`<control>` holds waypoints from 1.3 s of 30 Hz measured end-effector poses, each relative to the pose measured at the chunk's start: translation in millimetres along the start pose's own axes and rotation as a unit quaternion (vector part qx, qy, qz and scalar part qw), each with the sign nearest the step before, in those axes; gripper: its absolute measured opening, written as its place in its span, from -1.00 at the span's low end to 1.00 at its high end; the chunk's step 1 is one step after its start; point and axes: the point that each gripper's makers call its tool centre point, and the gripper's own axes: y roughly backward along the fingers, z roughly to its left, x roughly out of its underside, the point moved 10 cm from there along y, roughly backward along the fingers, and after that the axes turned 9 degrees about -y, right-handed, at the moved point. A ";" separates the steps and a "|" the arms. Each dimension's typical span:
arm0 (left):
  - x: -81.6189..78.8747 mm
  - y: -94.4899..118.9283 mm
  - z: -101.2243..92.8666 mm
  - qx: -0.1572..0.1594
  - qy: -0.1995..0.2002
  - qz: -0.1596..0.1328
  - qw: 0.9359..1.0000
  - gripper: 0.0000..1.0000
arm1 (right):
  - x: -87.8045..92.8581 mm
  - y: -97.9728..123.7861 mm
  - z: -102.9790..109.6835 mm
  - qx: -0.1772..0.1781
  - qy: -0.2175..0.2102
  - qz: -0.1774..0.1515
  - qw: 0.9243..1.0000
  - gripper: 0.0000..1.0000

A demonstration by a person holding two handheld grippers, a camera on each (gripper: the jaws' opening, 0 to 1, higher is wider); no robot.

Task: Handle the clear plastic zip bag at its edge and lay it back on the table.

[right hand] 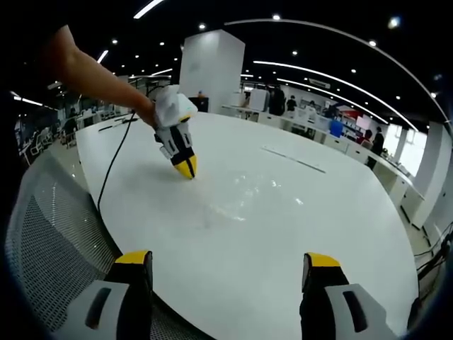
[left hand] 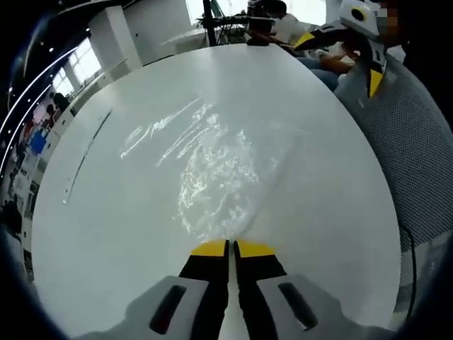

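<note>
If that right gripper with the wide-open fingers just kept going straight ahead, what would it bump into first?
Probably the white table itself. The right gripper is open above its near edge, pointing across it. The clear plastic zip bag lies further ahead, pinched by the left gripper; depth is hard to judge.

The zip bag (left hand: 212, 170) is seen as thin, crinkly clear plastic with shiny glints. A smooth, semi-glossy white finish is shown by the table (left hand: 106, 234). Grey mesh fabric is seen on the chair (right hand: 49, 234).
</note>
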 end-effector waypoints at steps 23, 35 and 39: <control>-7.6 -4.7 4.7 0.061 -0.052 -0.005 0.997 -0.89 | 0.4 0.0 0.3 -0.001 0.003 0.004 1.000 0.72; -8.6 -3.8 -1.5 0.054 -0.041 -0.003 0.998 -1.00 | 0.4 0.0 0.5 -0.001 0.002 0.005 1.000 0.69; -8.8 -3.5 -3.0 0.042 -0.029 0.001 0.999 -1.00 | 0.1 0.3 0.3 0.000 0.001 0.004 1.000 0.68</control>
